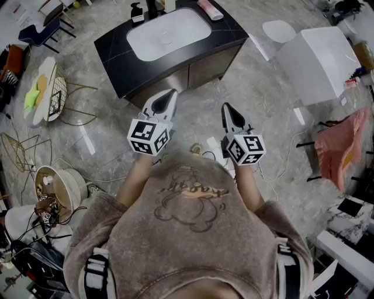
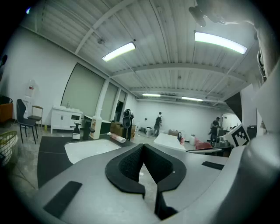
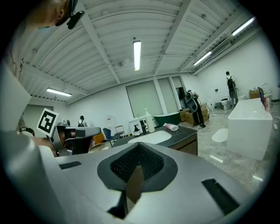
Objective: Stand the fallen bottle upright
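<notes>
Pale pink cylindrical plastic bottle (image 1: 209, 9) lies on its side, top centre of head view, on black vanity counter (image 1: 117, 47), right of white basin (image 1: 166, 32). Left gripper (image 1: 172, 92) and right gripper (image 1: 226, 107): jaws together, empty, well apart from it. Judged light, stiff, smooth, likely to roll; grip mid-body.

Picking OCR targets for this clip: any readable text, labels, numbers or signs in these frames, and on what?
Nothing reads clearly.
Script print across the sweatshirt: too blurred to read.
Marker cube: square code patterns only, no letters.
Labels on the fallen bottle and the pump bottle, both on the vanity: too small to read.
</notes>
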### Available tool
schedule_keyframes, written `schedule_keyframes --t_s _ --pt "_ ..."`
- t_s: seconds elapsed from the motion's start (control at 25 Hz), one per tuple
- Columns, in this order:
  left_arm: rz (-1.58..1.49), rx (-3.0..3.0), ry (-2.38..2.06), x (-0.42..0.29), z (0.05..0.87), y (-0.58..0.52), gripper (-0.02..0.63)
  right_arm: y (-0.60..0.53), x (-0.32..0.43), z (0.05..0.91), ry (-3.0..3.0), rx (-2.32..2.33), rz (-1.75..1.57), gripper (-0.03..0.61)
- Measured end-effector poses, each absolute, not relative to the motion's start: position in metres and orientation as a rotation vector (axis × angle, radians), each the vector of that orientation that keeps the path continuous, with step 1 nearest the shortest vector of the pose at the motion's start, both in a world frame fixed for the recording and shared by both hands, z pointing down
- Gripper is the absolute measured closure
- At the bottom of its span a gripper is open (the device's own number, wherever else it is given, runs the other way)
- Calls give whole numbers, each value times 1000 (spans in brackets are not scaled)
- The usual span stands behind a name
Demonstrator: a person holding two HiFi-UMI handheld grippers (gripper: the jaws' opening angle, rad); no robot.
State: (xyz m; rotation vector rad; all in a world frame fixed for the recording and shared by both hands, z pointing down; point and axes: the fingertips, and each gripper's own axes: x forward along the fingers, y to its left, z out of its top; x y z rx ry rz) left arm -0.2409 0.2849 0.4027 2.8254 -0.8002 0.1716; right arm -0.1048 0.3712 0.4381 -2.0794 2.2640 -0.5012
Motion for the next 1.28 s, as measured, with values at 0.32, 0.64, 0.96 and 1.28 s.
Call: schedule_keyframes --t_s 0.32,0.64,0.96,1.28 --pt "178 2827 -811 -215 410 276 595 363 -83 444 2269 -2046 -497 580" --pt "151 2868 -850 -178 405 258 595 359 -34 457 2254 -2046 -512 580" --pt "146 2863 -872 -153 410 223 595 329 -13 470 2254 -2032 -539 580" --pt "136 2864 -833 -115 417 158 595 272 24 478 2227 -2065 -545 580"
